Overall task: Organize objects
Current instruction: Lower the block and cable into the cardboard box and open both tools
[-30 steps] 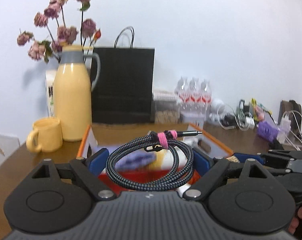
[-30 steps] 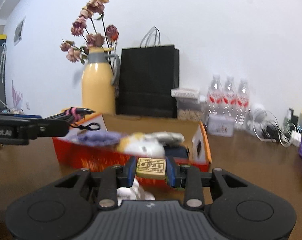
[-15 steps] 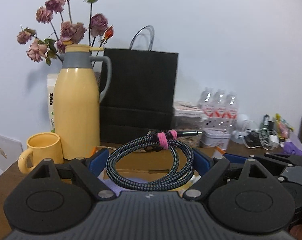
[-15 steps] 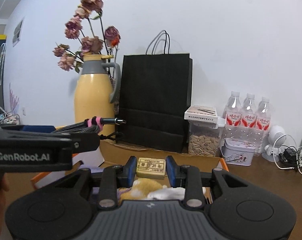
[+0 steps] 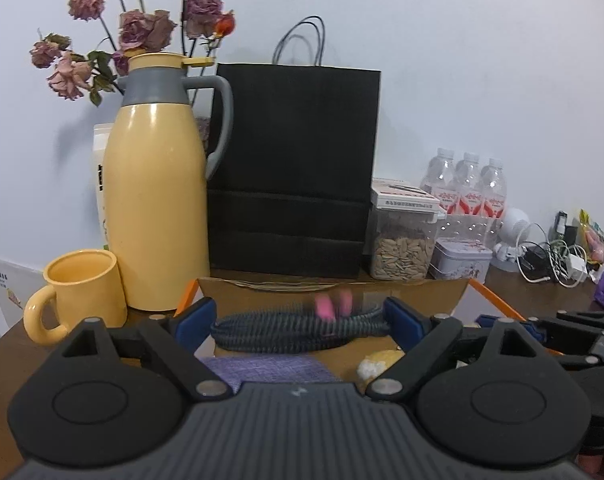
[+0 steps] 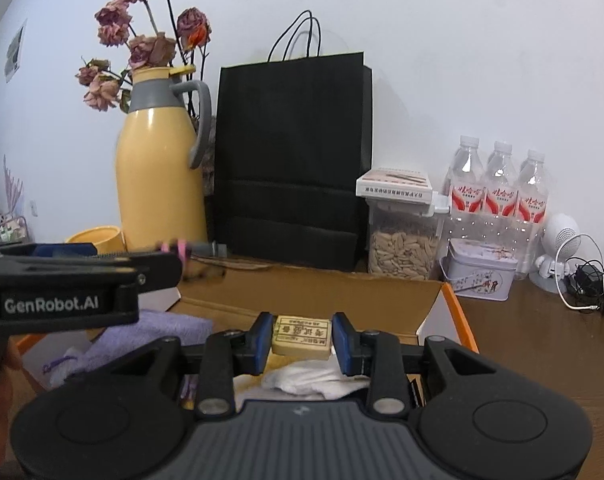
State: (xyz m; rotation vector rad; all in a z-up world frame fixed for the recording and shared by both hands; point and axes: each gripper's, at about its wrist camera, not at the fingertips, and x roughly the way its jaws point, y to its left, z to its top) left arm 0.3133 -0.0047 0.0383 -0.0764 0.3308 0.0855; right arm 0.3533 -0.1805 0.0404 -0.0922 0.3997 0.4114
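Note:
My left gripper (image 5: pixel 300 322) is over the open cardboard box (image 5: pixel 334 290). A coiled braided cable (image 5: pixel 294 330) with a pink strap lies blurred between its blue pads, tipped flat. My right gripper (image 6: pixel 302 336) is shut on a small tan eraser-like block (image 6: pixel 302 337) and holds it above the same box (image 6: pixel 310 290). The box holds a purple cloth (image 6: pixel 150 332), a white cloth (image 6: pixel 314 378) and a yellow-white item (image 5: pixel 378 362). The left gripper's side (image 6: pixel 70 284) shows in the right wrist view.
Behind the box stand a yellow thermos jug (image 5: pixel 158 208) with dried roses, a yellow mug (image 5: pixel 78 292), a black paper bag (image 5: pixel 294 168), a seed jar (image 5: pixel 402 244), a tin (image 5: pixel 460 260), water bottles (image 5: pixel 468 192) and tangled chargers (image 5: pixel 550 256) on the brown table.
Both grippers moved forward over the box. The cable, held upright in the left gripper before, now lies tipped flat and blurred between the pads. The right gripper keeps the block.

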